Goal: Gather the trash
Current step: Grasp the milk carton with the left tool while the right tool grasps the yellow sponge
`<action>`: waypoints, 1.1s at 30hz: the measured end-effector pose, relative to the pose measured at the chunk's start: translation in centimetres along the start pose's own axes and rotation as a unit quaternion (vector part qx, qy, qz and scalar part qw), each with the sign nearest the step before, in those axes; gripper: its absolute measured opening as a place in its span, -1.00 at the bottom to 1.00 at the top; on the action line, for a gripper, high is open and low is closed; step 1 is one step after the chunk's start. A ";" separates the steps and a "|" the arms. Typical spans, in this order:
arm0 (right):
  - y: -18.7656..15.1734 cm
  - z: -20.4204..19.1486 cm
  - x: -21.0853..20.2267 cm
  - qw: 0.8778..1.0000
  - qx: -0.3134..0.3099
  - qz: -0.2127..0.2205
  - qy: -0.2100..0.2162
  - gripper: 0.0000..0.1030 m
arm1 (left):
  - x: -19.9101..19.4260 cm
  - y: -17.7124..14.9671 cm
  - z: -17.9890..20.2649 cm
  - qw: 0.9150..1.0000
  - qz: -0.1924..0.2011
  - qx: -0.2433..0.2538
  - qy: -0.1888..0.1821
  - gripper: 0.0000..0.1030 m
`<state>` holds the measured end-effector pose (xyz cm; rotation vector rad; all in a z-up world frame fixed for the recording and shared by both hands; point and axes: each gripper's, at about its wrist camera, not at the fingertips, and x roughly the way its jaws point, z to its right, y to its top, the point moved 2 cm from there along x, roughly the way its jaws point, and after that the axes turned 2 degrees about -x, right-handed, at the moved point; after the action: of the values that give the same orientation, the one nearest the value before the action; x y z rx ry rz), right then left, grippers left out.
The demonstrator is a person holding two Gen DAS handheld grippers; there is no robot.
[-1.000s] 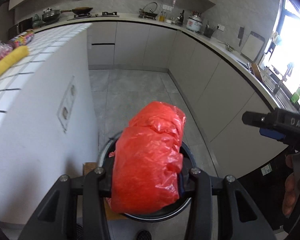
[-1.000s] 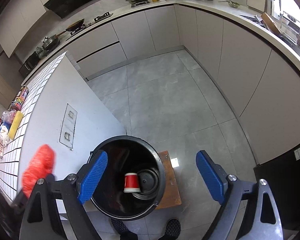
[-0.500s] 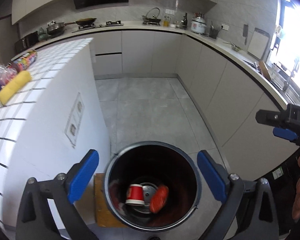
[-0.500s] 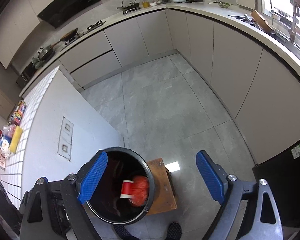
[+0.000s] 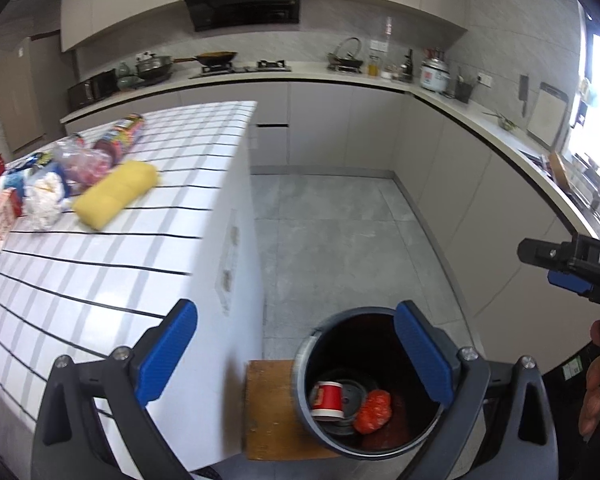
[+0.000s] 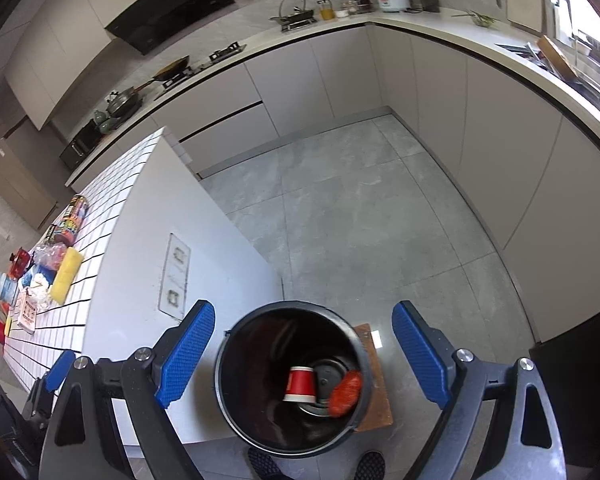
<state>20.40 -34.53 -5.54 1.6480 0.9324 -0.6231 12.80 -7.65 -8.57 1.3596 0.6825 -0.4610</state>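
The dark round bin point(image 5: 300, 380) stands on the floor beside the white tiled counter point(image 5: 100, 280). A crumpled red plastic bag point(image 5: 374, 406) and a red paper cup point(image 5: 328, 398) lie at its bottom. My left gripper point(image 5: 296, 354) hangs open above the counter's corner and the bin, with nothing between its blue pads. My right gripper point(image 6: 303, 360) is open over the bin point(image 6: 220, 372), also empty; the bag point(image 6: 345, 388) and cup point(image 6: 300, 384) show below it. Trash lies on the counter: a yellow sponge-like roll point(image 5: 116, 194), crumpled white paper point(image 5: 42, 196), a clear plastic bag point(image 5: 86, 162).
A wooden board point(image 5: 268, 408) sits under the bin. A printed can point(image 5: 120, 138) and a red-and-white carton point(image 5: 2, 220) also lie on the counter. Grey cabinets point(image 6: 500, 128) line the far and right sides around the tiled floor point(image 6: 360, 220). A person's shoes point(image 6: 264, 462) show below the bin.
My left gripper opened and let go of the red bag, which dropped into the bin beside the cup. Both grippers rose, and the left view swung toward the counter.
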 end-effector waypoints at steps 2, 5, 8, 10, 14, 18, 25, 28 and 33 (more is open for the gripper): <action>0.0 -1.2 0.1 1.000 -0.003 0.001 0.005 0.79 | -0.4 0.2 -1.7 1.000 0.003 -0.010 0.009 0.94; 0.3 -3.3 0.3 1.000 -0.013 0.002 0.014 0.79 | -1.0 0.5 -3.9 0.999 0.010 -0.024 0.021 0.94; 0.5 -5.6 0.3 0.999 -0.025 0.005 0.022 0.79 | -1.8 0.8 -5.9 0.999 0.017 -0.031 0.029 0.94; 0.5 -7.0 0.4 0.999 -0.032 0.006 0.026 0.79 | -2.2 1.2 -7.9 0.998 0.025 -0.039 0.038 0.94; 0.3 -10.2 0.8 0.999 -0.045 0.006 0.029 0.79 | -2.7 2.0 -12.4 0.996 0.036 -0.052 0.057 0.94; -0.2 -13.8 1.3 0.998 -0.054 0.003 0.025 0.79 | -2.7 2.6 -17.3 0.995 0.038 -0.068 0.070 0.94; -0.7 -20.5 2.7 0.998 -0.060 0.002 0.023 0.79 | -2.2 4.2 -25.6 0.992 0.043 -0.081 0.089 0.94; -0.8 -23.8 3.6 0.998 -0.062 0.003 0.024 0.79 | -2.5 4.7 -28.4 0.991 0.050 -0.081 0.095 0.94; -1.0 -29.0 5.5 0.997 -0.066 0.005 0.028 0.79 | -2.3 5.9 -34.0 0.987 0.068 -0.085 0.116 0.94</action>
<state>20.80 -5.17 -2.60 1.5580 0.9849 -0.4988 9.08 26.53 -5.01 1.2996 0.7941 -0.1329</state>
